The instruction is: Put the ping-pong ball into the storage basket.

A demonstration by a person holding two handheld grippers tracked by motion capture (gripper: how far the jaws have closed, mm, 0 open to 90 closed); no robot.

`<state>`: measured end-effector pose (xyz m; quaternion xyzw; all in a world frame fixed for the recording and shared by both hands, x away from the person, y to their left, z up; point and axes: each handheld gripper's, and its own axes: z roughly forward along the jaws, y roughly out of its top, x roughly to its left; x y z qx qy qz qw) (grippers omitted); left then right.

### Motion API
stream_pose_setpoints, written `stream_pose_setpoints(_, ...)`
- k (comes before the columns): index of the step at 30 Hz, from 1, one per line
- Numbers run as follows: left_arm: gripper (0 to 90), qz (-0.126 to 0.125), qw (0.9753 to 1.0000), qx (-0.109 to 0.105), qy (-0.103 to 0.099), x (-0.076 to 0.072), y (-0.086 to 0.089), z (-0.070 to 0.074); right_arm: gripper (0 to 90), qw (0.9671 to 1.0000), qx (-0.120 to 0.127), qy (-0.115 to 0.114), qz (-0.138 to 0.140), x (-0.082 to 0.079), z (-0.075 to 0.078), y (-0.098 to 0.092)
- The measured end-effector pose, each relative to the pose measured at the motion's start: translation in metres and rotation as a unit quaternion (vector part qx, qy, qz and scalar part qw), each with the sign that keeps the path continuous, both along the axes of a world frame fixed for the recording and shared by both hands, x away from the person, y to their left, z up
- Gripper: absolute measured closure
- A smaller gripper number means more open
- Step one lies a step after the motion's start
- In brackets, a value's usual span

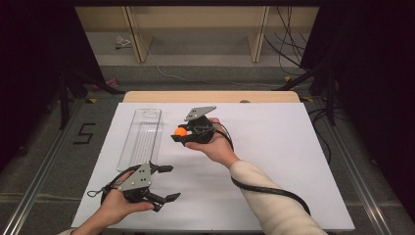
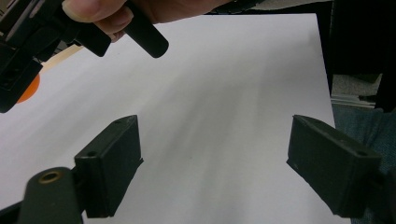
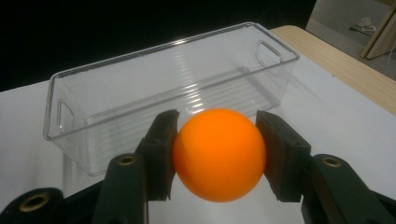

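Observation:
An orange ball (image 3: 218, 154) sits clamped between the two black jaws of my right gripper (image 1: 180, 134), held above the white table just right of a clear plastic bin (image 1: 142, 133). In the right gripper view the bin (image 3: 168, 88) lies directly ahead of the ball, long side toward me, with nothing inside. My left gripper (image 1: 167, 182) is open near the table's front left, jaws spread wide over bare white surface. The left gripper view catches the right hand (image 2: 140, 11) and a sliver of the orange ball (image 2: 28, 88) at the upper left.
A white sheet (image 1: 274, 161) covers the table, with a wooden edge (image 1: 210, 96) at the far side. A black cable (image 1: 274, 191) trails along the right forearm. Beyond the table are wooden shelf legs (image 1: 257, 34) and floor cables.

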<state>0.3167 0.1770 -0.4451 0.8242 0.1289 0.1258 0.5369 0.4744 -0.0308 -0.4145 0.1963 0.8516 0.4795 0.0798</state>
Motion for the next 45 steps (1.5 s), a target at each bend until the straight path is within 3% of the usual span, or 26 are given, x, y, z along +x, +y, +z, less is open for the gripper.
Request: stream_pose_setpoints(45,16.9,-0.004,1.0,0.002,-0.001,0.0,-0.001,0.0,51.3,0.9999,-0.003,0.0,0.011,0.006,0.003,0.025)
